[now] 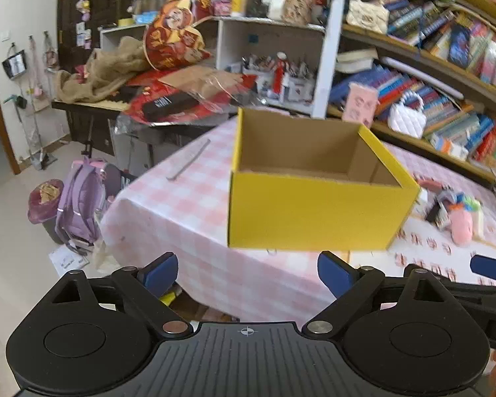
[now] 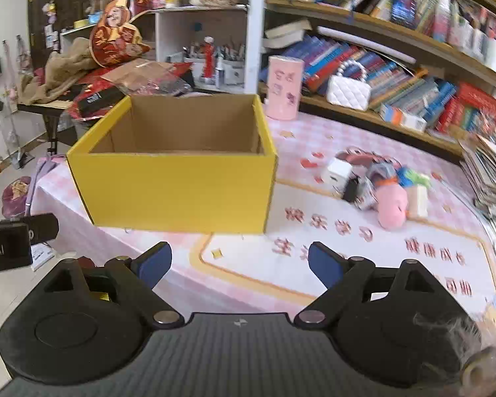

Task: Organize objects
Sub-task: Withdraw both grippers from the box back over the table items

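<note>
Judging by the yellow box (image 2: 171, 192), the sorting had not yet begun: in both wrist views its brown cardboard interior showed bare as far as could be seen, though the near wall hid part of the floor. The box stood open-topped at the middle of each frame, on the pink checked cloth of the counter (image 1: 181, 205). The things that presumably belonged in it lay in a small heap (image 2: 380, 185) at the centre right of the right wrist view, well apart from the box: a pink plush toy (image 2: 391, 206), a white cube (image 2: 338, 170), and some bright small pieces too blurred to name. A pink printed canister (image 2: 284, 87) stood beyond the box, upper centre, near the bookshelf (image 2: 413, 66). A thin grey rod (image 1: 190, 160) lay on the cloth to the left of the box in the left wrist view. The left tool (image 1: 248, 273) sat at the bottom centre of its own frame with its blue pads spread wide and nothing between them. The right tool (image 2: 239, 264) was likewise released and empty, its jaws just short of the box's near wall. By that reading every item was left to be gathered, and the heap seemed the likely first target.
</note>
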Available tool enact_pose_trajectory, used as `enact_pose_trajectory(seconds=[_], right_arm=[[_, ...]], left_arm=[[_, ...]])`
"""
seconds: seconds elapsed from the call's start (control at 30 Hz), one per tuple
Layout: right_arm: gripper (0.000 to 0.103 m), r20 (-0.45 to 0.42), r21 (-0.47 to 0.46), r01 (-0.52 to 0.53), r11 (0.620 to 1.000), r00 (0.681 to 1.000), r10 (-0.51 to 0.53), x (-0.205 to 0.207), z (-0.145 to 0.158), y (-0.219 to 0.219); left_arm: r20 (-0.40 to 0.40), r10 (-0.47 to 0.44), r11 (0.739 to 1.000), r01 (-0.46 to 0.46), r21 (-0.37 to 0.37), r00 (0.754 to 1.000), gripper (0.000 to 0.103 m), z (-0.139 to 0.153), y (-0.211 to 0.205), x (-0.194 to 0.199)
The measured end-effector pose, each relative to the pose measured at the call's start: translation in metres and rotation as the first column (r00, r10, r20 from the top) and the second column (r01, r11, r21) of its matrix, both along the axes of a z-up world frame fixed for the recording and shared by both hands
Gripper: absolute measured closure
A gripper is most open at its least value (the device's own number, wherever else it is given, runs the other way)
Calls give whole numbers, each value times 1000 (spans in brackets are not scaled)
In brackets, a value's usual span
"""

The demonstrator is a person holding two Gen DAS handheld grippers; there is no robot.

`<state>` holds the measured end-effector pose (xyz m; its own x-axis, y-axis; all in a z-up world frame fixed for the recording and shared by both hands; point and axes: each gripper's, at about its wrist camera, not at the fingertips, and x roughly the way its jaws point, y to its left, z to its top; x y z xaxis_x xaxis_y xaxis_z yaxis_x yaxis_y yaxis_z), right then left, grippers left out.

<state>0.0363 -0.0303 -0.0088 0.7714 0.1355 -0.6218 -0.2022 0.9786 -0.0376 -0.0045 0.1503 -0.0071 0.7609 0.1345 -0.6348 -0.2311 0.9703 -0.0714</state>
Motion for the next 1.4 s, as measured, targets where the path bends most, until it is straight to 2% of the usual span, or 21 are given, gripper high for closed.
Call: enact_pose_trajectory(seconds=[0.23,0.67,1.2,1.4], right_arm=[[11,-27,1,66,998,997,-66,-23,-8,-16],[3,-86,-15,218,976,972,-219,-43,-19,-57],[3,-117,-31,377,926,918,-378,-42,-27,-121],[3,-134,-30,409,912,903,-409,-32,-29,-149]], left_arm=[[-41,-72,997,73,6,997,5,-8,-19,-9],[-89,-220,975,220,1,972,2,-18,-60,-9],[-117,-378,925,380,-7,919,1,-25,-128,22],[-129,-410,911,413,-2,903,1,-26,-155,39]])
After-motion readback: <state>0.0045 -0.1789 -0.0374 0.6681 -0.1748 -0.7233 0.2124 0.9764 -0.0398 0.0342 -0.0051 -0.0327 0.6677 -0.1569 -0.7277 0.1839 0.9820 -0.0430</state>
